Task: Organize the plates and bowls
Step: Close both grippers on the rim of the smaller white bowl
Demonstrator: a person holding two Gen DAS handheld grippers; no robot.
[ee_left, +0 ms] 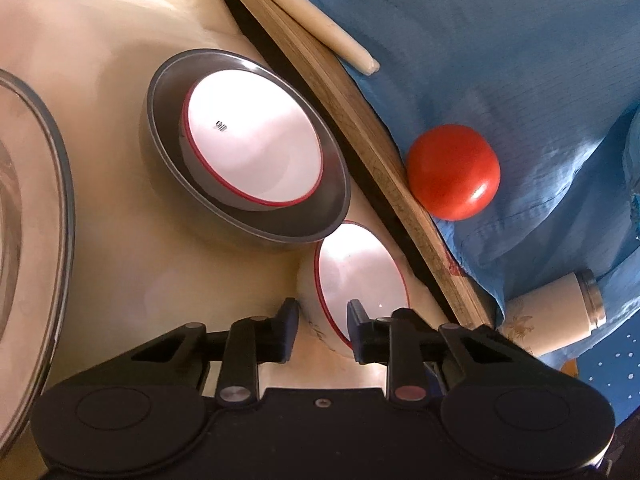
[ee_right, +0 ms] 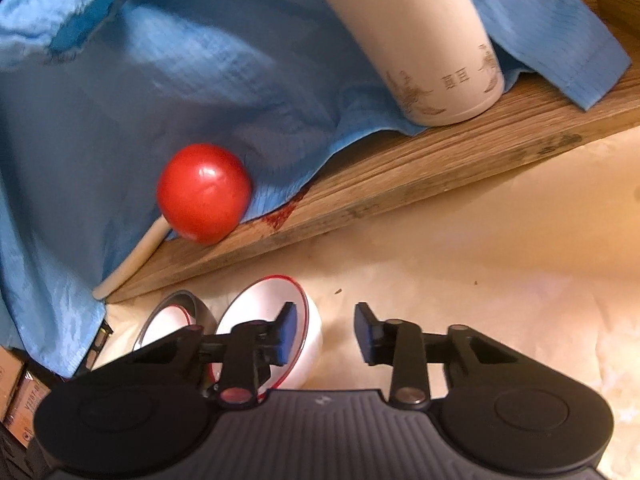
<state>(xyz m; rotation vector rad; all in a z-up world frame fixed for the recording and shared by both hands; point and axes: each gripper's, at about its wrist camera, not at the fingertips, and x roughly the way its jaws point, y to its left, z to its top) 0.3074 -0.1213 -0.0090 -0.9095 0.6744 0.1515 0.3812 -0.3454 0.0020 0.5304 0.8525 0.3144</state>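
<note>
Left tongs first: far off to their left curves a clear glass rim on the cream bench. Ahead and a touch left sits a steel bowl with a nested white bowl inside it, red line round the lip. Right at the fingertips, the loose white bowl, touching the steel one. One finger is outside its wall, the other inside, and the tongs are clenched on that wall. Beyond it to the right runs a wooden board carrying a pale stick, a blue cloth, a tomato against the board's edge, and a cream flask further right

Over to the right tongs: up and to the left the cloth, the stick poking out under the tomato, the steel bowl peeking in low on the left. The loose white bowl lies under the left finger, which reaches over its hollow. The right finger stands clear of the outer wall with bare bench showing between, so these tongs are released, gripping nothing. Ahead to the right, the flask stands on the board
</note>
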